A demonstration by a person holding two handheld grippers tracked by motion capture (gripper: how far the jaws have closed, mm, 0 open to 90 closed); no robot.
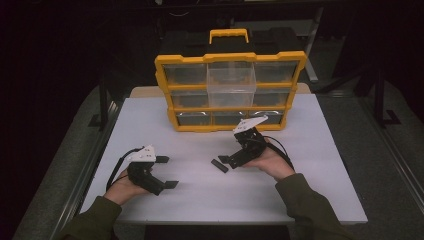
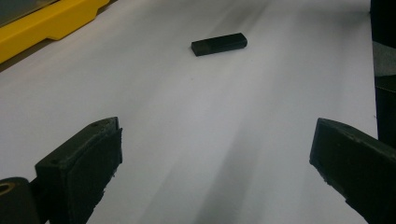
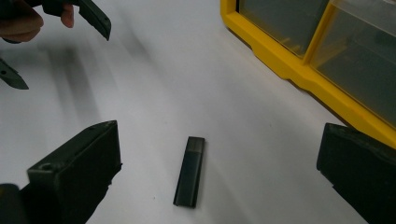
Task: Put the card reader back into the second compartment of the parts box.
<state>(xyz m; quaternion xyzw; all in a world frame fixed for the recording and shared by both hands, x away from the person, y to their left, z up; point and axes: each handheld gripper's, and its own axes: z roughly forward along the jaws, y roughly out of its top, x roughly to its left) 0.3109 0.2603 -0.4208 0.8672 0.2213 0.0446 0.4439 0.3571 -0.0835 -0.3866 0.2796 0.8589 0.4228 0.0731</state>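
White tabletop fills a dark room; ahead of both claws stands a yellow drawer organizer, one clear drawer pulled out. Right gripper hovers spread wide over a small black stick lying flat between its jaws. Judged step: approach; next, lower and close. Left gripper rests empty, jaws apart. No readable writing.

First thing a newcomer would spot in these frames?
The yellow-framed organizer with clear plastic drawers, standing upright at the far edge of the white table, its top middle drawer pulled out. Next, the small flat black rectangular stick lying alone on the table between the open jaws of the right gripper. The left gripper is open and apart from it.
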